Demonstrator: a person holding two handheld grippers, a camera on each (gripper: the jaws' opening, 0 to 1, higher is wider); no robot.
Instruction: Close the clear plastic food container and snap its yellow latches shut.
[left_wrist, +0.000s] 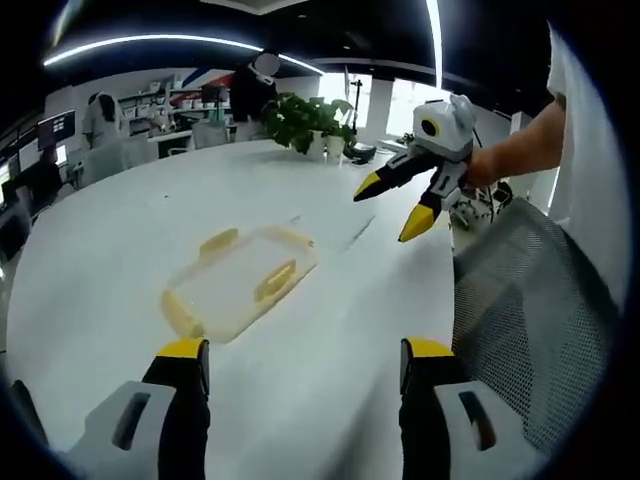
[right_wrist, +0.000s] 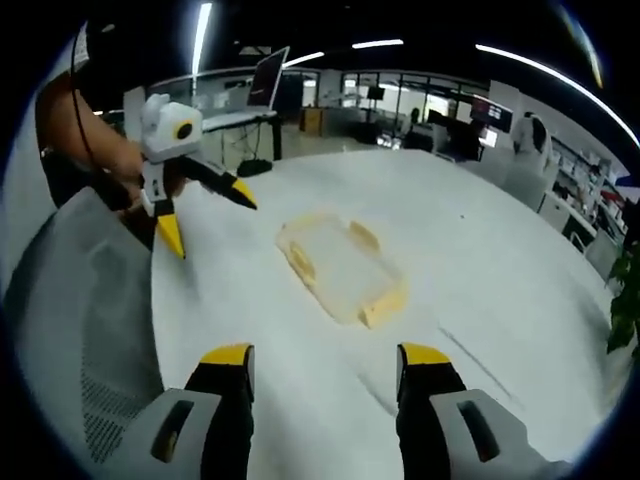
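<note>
- The clear plastic food container (left_wrist: 240, 283) lies flat on the white table (left_wrist: 120, 230), its lid on top; in the left gripper view it sits just left of centre, in the right gripper view (right_wrist: 342, 266) just above centre.
- Yellow latches (left_wrist: 276, 280) show along its edges; one lies at the container's 4 o'clock edge in the left gripper view, and another (right_wrist: 385, 304) sits at its 5 o'clock corner in the right gripper view. Whether they are snapped down I cannot tell.
- Nothing touches the container.
- The left gripper (left_wrist: 305, 365) is held above the table with its yellow-tipped jaws wide apart and empty, the container at about 11 o'clock from them. In the right gripper view it (right_wrist: 205, 215) comes in at 10 o'clock, held by a hand (right_wrist: 135, 165).
- The right gripper (right_wrist: 325, 370) also has its jaws apart, holding nothing, with the container at 12 o'clock beyond them. In the left gripper view it (left_wrist: 392, 208) hangs at 2 o'clock above the table edge.
- A grey mesh chair (left_wrist: 530, 320) stands at 4 o'clock in the left gripper view.
- A potted plant (left_wrist: 310, 122) sits at the far table edge, at 12 o'clock.
</note>
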